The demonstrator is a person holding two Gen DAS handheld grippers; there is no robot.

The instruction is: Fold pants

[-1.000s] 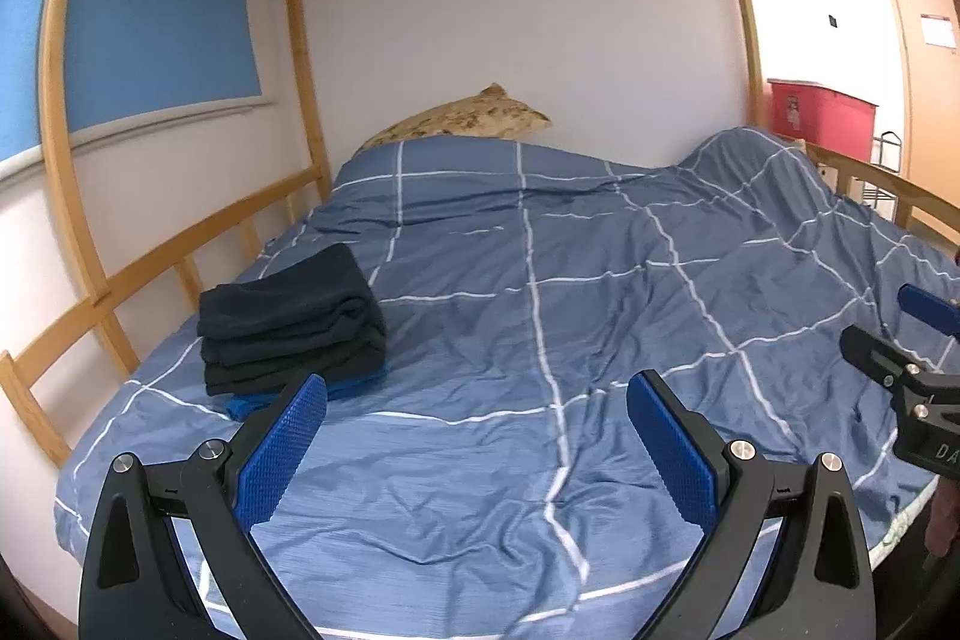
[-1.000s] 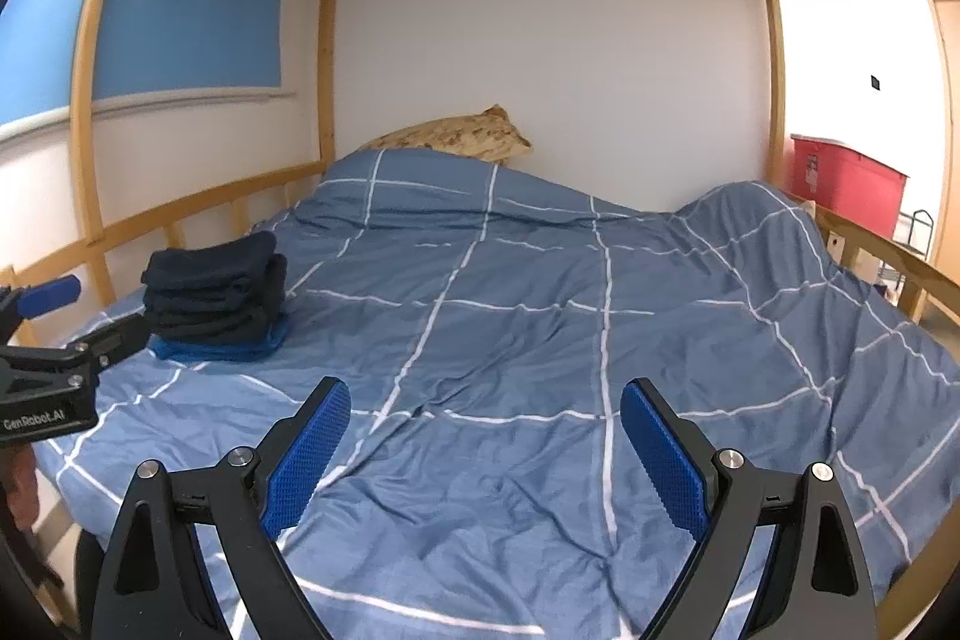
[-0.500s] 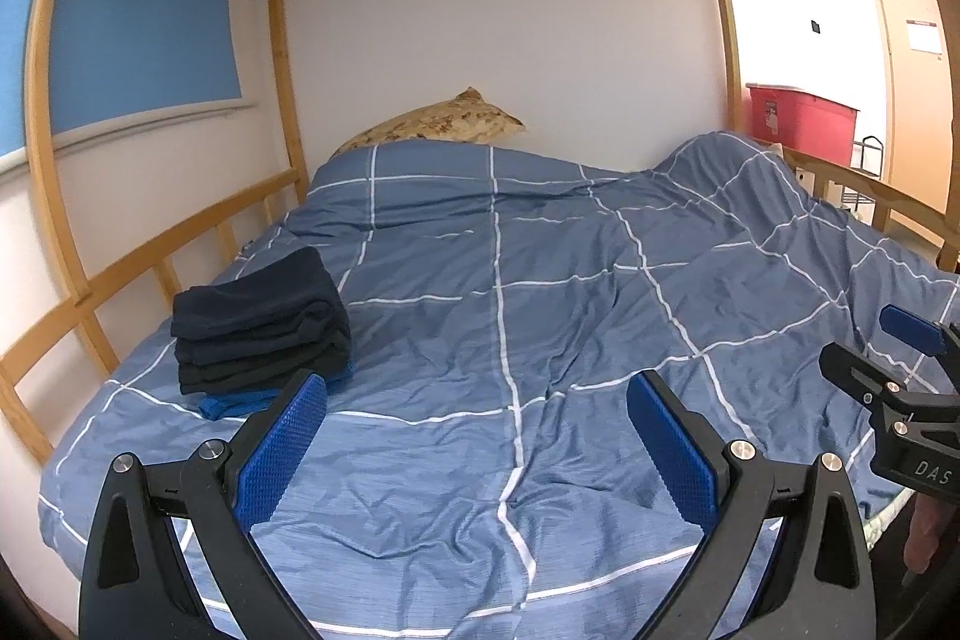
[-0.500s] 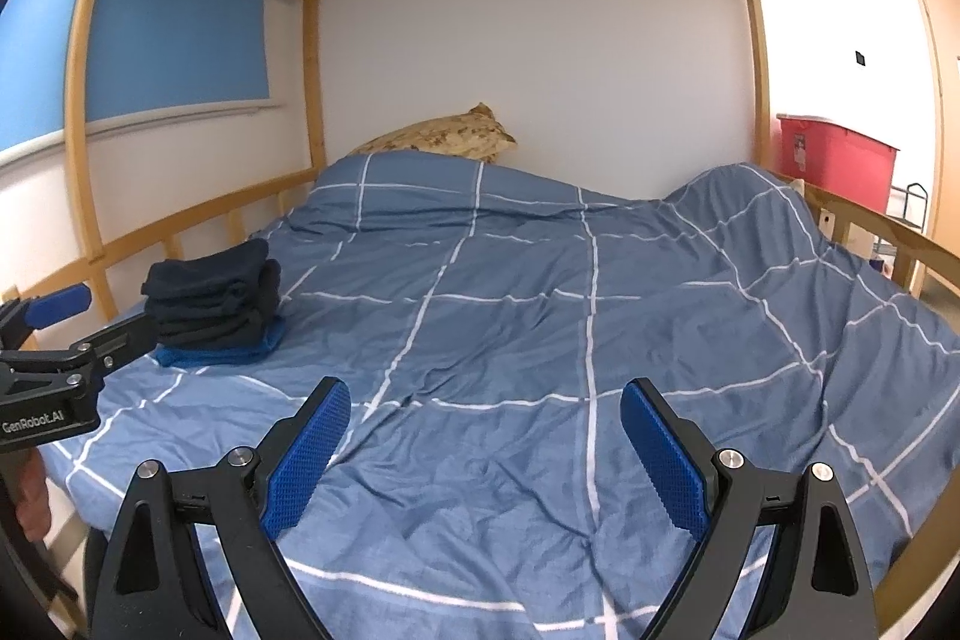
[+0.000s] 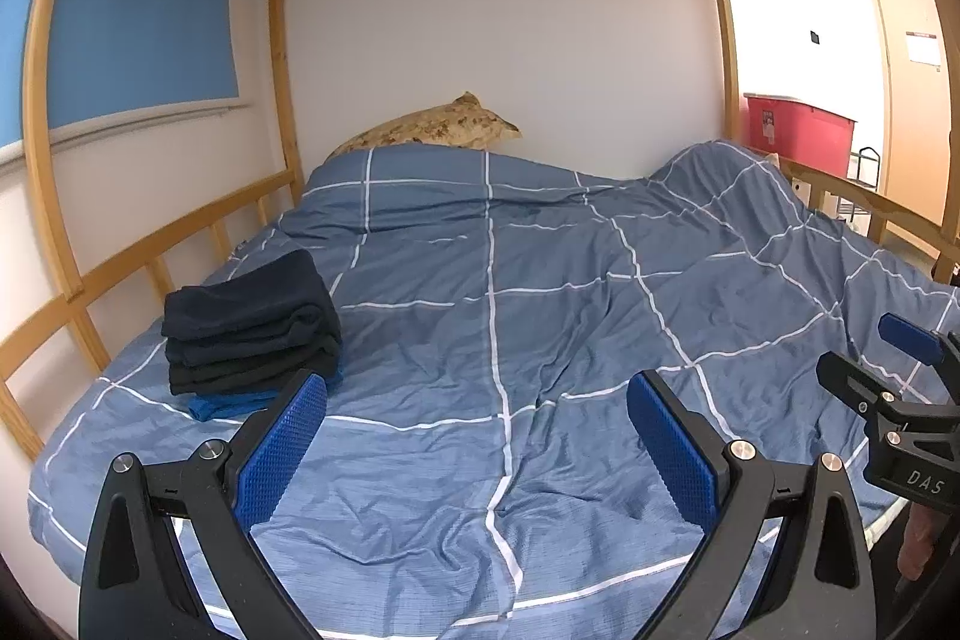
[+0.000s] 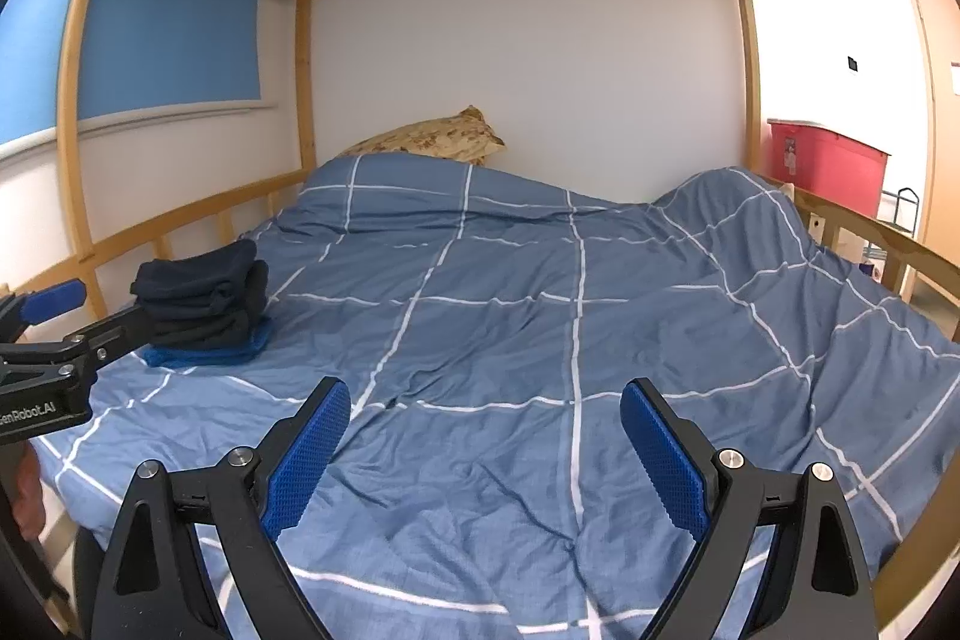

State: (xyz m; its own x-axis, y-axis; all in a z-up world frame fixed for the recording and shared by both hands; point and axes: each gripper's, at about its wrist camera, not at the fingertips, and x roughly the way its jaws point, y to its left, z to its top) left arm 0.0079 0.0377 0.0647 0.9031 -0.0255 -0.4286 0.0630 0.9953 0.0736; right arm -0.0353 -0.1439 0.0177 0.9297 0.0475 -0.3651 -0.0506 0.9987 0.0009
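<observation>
A stack of folded dark pants lies on the left side of the bed on a blue folded piece; it also shows in the right wrist view. My left gripper is open and empty, held above the near edge of the bed, right of the stack. My right gripper is open and empty over the near middle of the bed. Each gripper shows at the edge of the other's view: the right one, the left one.
A blue checked duvet covers the bed, bunched up at the far right. A patterned pillow lies at the head. Wooden rails run along both sides, slats overhead. A red bin stands beyond the right rail.
Both grippers have drawn back and turned slightly, so the bed and the stack sit a little differently in view. Both stay open and empty. The stack has not moved.
</observation>
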